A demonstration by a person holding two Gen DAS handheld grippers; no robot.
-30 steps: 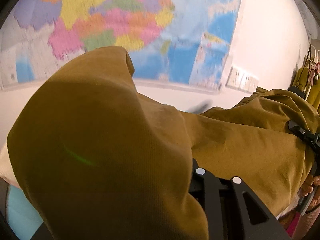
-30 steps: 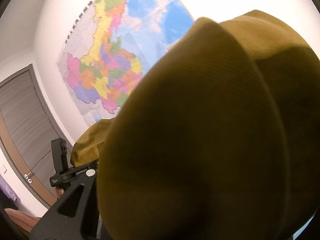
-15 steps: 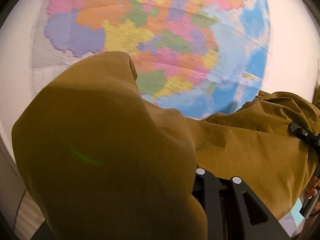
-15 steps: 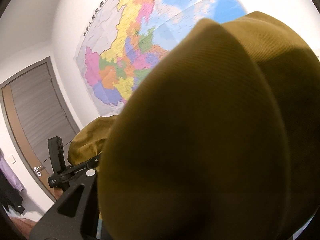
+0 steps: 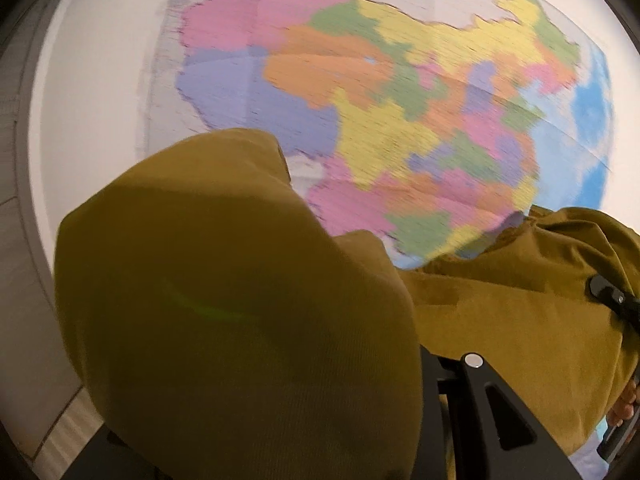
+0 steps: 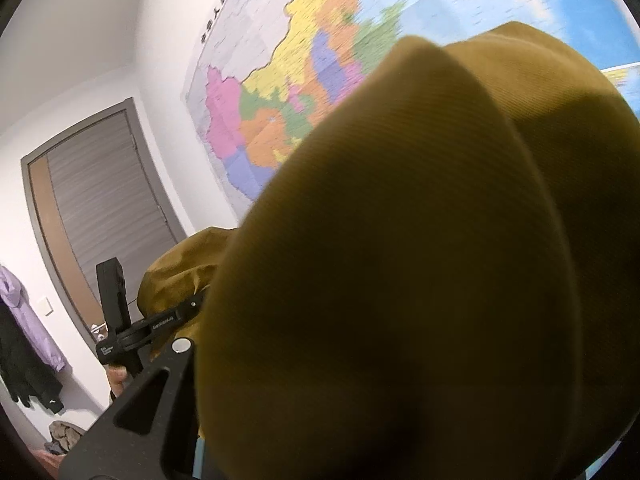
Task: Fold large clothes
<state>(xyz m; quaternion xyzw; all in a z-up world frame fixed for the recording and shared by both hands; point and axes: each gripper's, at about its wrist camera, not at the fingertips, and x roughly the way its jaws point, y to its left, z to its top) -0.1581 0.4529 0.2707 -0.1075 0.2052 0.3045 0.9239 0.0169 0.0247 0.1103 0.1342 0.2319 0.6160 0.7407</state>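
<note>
In the left wrist view, one wall map (image 5: 400, 100) in many colours is seen behind, blurred. One mustard-coloured garment (image 5: 240, 320) is held up in front of it and fills the lower part of the view. The left claw (image 5: 404, 364) is clamped on a bunched fold of this garment; one black finger (image 5: 492, 412) is seen bare, while the other is covered by the cloth. At the right edge the cloth is stretched to the right claw (image 5: 616, 304), which is seen only in part there.

In the right wrist view, one grey door (image 6: 100, 208) is seen at the left, and beside it one purple jacket (image 6: 24, 312) and one dark piece of clothing (image 6: 24, 368) are hung on the wall. The left claw (image 6: 188, 308) is seen gripping the far end of the garment (image 6: 400, 260). The right claw (image 6: 208, 360) is closed on the cloth too, with only one finger (image 6: 148, 408) visible; the rest is hidden under the fabric. The same map (image 6: 300, 80) is found above.
</note>
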